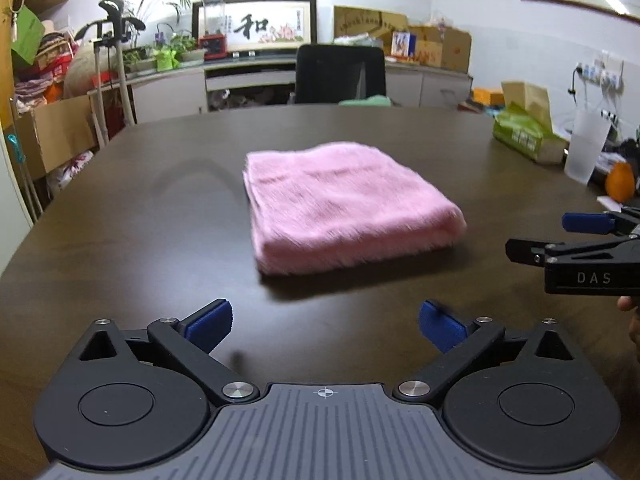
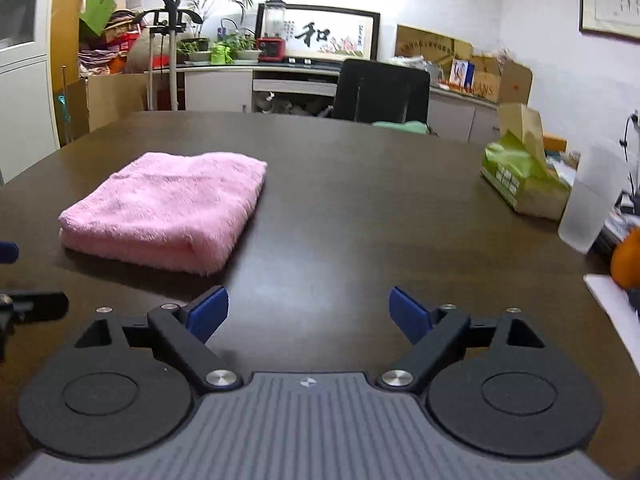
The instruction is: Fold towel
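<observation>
On dark table (image 1: 120,216): pink towel (image 1: 344,208) lying folded, well clear of both grippers.
Left gripper (image 1: 325,326) and right gripper (image 2: 308,314) spread wide, empty; "DAS" printed on right one.

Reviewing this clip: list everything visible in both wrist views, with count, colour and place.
towel: one, pink, folded into a thick rectangle, mid-table.
table: one, dark brown wood.
tissue pack: one, green, open, on the table's right side.
cup: one, frosted translucent, right edge, beside the tissue pack.
orange object: one, far right, partly cut off.
office chair: one, black, behind the table.
framed calligraphy: one on the back counter; others on the walls.
cardboard boxes: several, brown, on the back counter.
left gripper: black with blue pads, open, empty.
right gripper: same, open, empty.
</observation>
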The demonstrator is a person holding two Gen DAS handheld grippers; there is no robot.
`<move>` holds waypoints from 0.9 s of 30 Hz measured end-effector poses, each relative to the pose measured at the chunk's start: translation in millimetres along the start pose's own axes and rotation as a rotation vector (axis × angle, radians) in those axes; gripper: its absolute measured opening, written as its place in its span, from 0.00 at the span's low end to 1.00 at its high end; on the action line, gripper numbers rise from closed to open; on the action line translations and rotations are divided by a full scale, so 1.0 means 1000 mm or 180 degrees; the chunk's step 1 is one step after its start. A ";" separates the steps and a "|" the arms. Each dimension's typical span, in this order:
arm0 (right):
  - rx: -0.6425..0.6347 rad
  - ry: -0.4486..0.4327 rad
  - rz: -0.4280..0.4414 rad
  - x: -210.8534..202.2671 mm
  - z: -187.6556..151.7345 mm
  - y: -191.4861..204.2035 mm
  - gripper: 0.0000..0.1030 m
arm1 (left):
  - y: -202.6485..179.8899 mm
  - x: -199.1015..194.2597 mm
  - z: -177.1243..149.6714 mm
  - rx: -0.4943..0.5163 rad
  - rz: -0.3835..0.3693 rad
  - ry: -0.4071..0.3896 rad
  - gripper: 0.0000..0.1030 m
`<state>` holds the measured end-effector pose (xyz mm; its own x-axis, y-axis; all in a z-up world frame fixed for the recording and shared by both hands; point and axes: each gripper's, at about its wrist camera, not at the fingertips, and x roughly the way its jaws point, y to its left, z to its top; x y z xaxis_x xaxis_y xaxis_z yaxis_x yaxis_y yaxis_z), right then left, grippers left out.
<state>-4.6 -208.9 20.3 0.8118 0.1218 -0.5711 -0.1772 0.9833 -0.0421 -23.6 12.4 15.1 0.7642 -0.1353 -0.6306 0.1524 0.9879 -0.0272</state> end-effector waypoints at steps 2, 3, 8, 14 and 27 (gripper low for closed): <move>0.0060 0.0044 -0.0018 -0.001 -0.002 -0.002 0.89 | -0.004 0.002 -0.002 -0.0047 0.0034 0.0038 1.00; 0.0094 0.0059 -0.0017 -0.001 -0.003 -0.003 0.90 | -0.006 0.003 -0.004 -0.0072 0.0053 0.0059 1.00; 0.0250 0.0138 -0.0036 -0.002 -0.006 -0.007 0.97 | -0.011 0.002 -0.006 -0.0188 0.0182 0.0045 1.00; 0.0337 0.0305 0.0059 0.003 -0.010 -0.007 1.00 | -0.014 0.000 -0.005 -0.0274 0.0407 0.0047 1.00; 0.0430 0.0354 -0.0230 0.003 -0.011 0.013 1.00 | -0.011 -0.003 -0.004 -0.0387 0.0669 0.0081 1.00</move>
<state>-10.5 -197.4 9.3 0.7519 0.0418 -0.6579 -0.0381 0.9991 0.0199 -30.3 2.4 14.0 0.7550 0.0745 -0.6515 -0.0859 0.9962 0.0144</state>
